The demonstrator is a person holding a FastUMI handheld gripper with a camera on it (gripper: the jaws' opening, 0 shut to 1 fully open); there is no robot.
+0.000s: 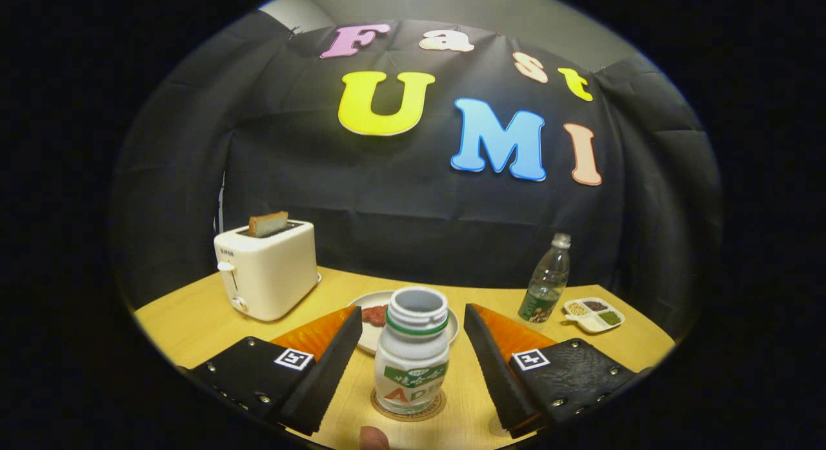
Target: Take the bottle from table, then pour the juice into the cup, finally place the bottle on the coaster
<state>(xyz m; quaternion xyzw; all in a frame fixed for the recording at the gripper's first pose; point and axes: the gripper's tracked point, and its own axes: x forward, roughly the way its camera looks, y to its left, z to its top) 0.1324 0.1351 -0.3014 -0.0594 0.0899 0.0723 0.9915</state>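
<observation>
My claw (413,366) is open, fingers not touching | bottle (412,354) upright between them, on the coaster (408,412), cap off | I judge it light, smooth plastic, slippery | best grip at label, below the neck.

A white juice bottle (412,353), standing uncapped on a round coaster (408,408) at lower centre of the frame, carries a label with large orange letters "AD" under a green band of script too small to make out. Small dark lettering on the toaster (266,269), left of centre, is illegible.
</observation>
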